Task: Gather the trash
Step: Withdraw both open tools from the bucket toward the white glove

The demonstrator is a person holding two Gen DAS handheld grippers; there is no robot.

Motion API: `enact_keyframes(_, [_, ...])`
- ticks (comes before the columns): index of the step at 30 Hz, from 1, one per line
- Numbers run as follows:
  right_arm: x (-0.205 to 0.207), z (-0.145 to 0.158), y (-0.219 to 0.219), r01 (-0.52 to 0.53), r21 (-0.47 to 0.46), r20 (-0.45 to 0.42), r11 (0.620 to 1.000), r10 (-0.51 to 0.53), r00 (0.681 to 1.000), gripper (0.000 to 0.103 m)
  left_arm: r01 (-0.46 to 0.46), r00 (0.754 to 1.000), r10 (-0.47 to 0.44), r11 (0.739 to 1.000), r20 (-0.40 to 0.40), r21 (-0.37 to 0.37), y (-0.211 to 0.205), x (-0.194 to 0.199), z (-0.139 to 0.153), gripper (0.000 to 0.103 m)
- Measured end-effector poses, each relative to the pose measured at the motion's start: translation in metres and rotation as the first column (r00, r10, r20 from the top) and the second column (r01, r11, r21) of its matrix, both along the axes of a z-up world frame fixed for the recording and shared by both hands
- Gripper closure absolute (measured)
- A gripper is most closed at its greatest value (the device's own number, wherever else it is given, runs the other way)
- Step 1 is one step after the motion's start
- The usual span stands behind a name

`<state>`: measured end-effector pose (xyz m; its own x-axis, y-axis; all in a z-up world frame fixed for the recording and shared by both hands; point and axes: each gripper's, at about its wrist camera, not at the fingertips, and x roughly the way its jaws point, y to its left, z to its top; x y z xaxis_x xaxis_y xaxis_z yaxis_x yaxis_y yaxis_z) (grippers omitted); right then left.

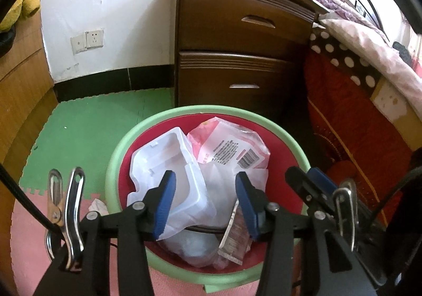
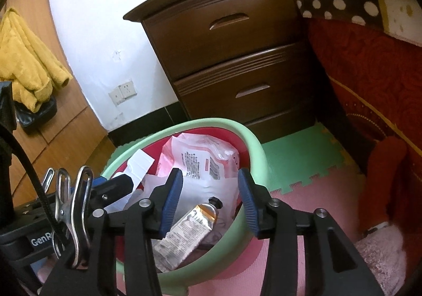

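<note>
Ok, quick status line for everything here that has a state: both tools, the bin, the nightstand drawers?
left tool: open, over the bin, holding nothing
right tool: open, over the bin, holding nothing
trash bin: upright, red liner, filled with trash
plastic tray: in bin, on top
tube: in bin, capped
nightstand drawers: both closed
</note>
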<state>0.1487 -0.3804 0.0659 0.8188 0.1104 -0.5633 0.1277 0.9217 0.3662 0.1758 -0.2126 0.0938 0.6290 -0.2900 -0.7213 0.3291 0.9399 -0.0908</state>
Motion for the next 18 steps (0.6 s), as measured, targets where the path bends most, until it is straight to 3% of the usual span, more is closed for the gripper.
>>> enact_keyframes(18, [-0.019, 0.011, 0.016, -0.044, -0.027, 0.087, 0.999, 0.046, 0.995, 0.056, -0.002, 0.998, 0.001, 1.000, 0.065, 0.009, 0.026, -0.019, 0.029, 0.054])
